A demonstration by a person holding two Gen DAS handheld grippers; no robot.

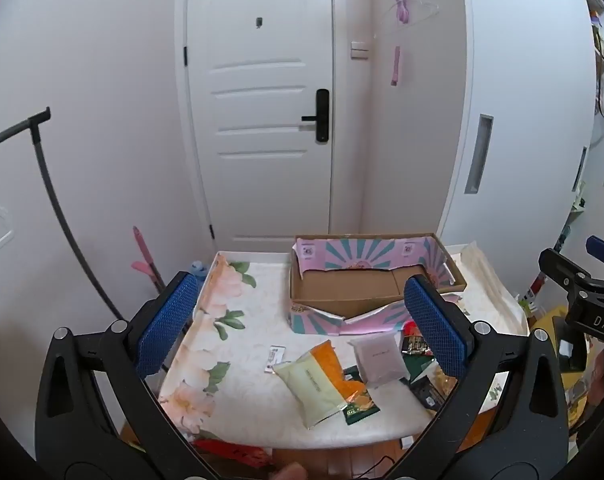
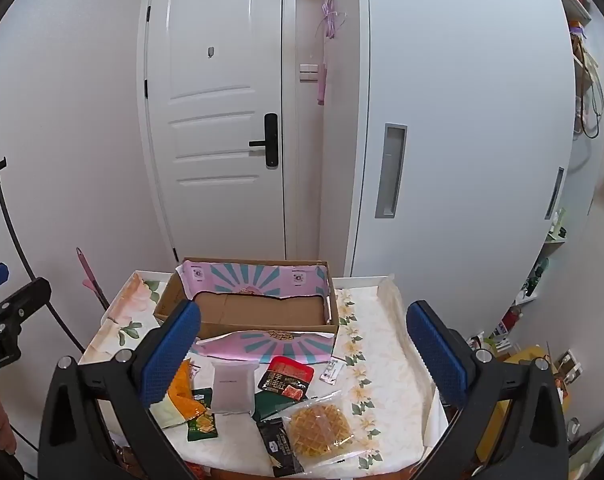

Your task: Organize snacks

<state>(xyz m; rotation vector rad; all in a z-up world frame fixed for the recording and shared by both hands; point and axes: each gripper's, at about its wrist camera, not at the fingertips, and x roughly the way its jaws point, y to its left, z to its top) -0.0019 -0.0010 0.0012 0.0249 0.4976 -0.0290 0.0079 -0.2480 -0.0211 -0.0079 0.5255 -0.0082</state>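
An open cardboard box (image 1: pixel 353 292) with a pink and teal sunburst liner stands empty at the back of the floral table (image 1: pixel 230 344); it shows in the right wrist view too (image 2: pixel 254 308). Several snack packets lie in front of it: a pale green pouch (image 1: pixel 313 384), an orange packet (image 1: pixel 333 364), a grey-pink pouch (image 1: pixel 377 356), a red and black packet (image 2: pixel 288 378), a waffle in clear wrap (image 2: pixel 319 428), a black packet (image 2: pixel 280 444). My left gripper (image 1: pixel 302 328) is open and empty above the table. My right gripper (image 2: pixel 303 344) is open and empty above the snacks.
A small white sachet (image 1: pixel 274 358) lies left of the pile, and another (image 2: pixel 331 370) on the right side. A white door (image 1: pixel 262 100) and wardrobe (image 2: pixel 461 140) stand behind the table. A curved black pole (image 1: pixel 54 200) stands at left. Shelves (image 2: pixel 553 232) and clutter are at right.
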